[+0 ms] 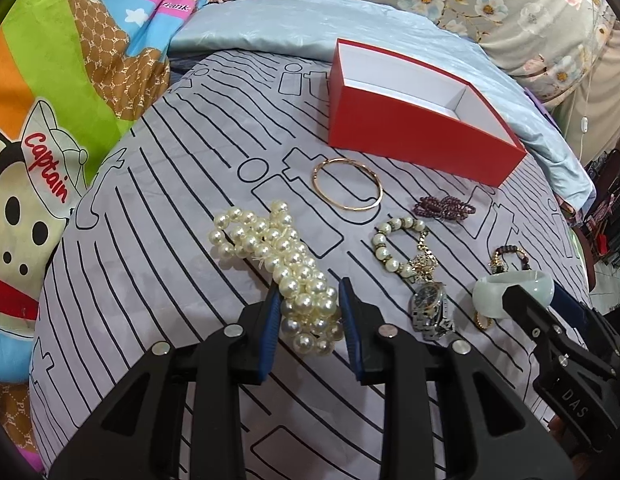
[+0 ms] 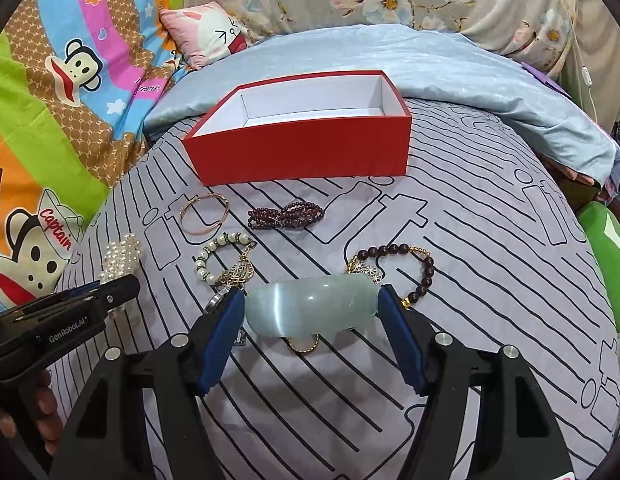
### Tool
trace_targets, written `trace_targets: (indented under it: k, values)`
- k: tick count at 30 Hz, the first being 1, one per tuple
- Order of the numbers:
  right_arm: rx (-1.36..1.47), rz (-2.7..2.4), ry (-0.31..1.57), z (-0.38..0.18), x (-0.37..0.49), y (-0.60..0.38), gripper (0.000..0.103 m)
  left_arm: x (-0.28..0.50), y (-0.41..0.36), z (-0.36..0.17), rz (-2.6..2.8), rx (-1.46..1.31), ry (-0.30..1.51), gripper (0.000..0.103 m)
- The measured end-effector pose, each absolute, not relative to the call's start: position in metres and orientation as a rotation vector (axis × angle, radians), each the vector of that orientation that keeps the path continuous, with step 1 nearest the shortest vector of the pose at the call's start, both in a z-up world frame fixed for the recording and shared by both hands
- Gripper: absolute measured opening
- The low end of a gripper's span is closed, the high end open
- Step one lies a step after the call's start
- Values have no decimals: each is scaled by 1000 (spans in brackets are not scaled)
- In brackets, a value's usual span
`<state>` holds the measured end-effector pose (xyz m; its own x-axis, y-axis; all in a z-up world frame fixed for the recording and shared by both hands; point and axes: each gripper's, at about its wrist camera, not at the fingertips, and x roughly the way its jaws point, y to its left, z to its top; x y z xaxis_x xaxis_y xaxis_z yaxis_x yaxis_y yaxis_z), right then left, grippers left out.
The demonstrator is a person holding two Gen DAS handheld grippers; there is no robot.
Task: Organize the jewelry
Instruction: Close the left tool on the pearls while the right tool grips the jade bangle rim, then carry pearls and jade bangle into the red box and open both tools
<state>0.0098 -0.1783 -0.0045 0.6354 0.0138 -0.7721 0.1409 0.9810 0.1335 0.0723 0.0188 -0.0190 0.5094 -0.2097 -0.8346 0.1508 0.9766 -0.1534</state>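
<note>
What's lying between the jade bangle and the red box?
In the right wrist view, the stretch from the jade bangle to the red box holds the dark purple bead strand; the rest is bare striped sheet.

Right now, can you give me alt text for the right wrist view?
The right gripper brackets a pale green jade bangle lying on a striped grey bedsheet. Beyond it are beaded bracelets, a gold bangle and an open red box; the left gripper enters at left.

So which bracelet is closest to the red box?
The thin gold bangle, a plain metal hoop lying just in front of the red box. The other bracelets are beaded or chunky jade and sit farther away.
</note>
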Motion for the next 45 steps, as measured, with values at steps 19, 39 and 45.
trace_targets:
  k: [19, 39, 45]
  values:
    - [166, -78, 828, 26, 28, -190, 0, 82, 12, 5, -274, -76, 970, 27]
    - [179, -12, 970, -28, 72, -187, 37, 91, 10, -18, -249, -61, 1033, 27]
    - [151, -26, 999, -40, 83, -183, 12, 96, 12, -23, -254, -69, 1041, 27]
